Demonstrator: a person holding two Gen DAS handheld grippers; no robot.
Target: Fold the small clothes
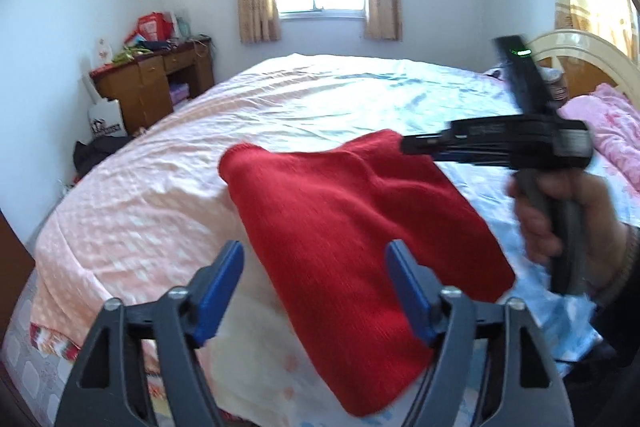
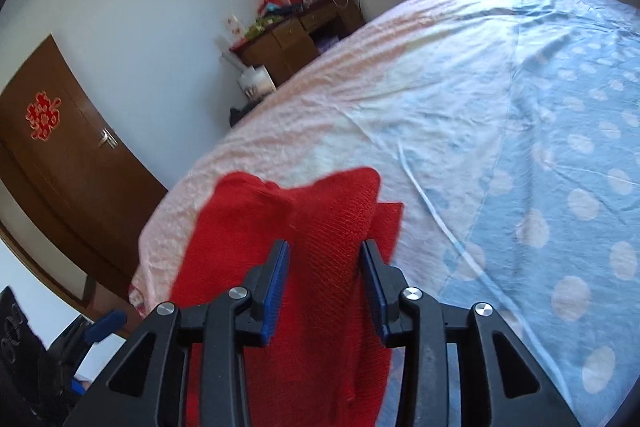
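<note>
Left gripper (image 1: 316,291): fingers spread wide, blue pads (image 1: 222,291) facing each other, nothing between them, aimed forward over the bed's near edge. Right gripper (image 2: 325,291): fingers partly closed with red knit cloth lying between the pads (image 2: 276,291); contact on both sides cannot be confirmed. Right hand (image 1: 568,223): wrapped around the grey handle, gripper body held level, pointing left.
</note>
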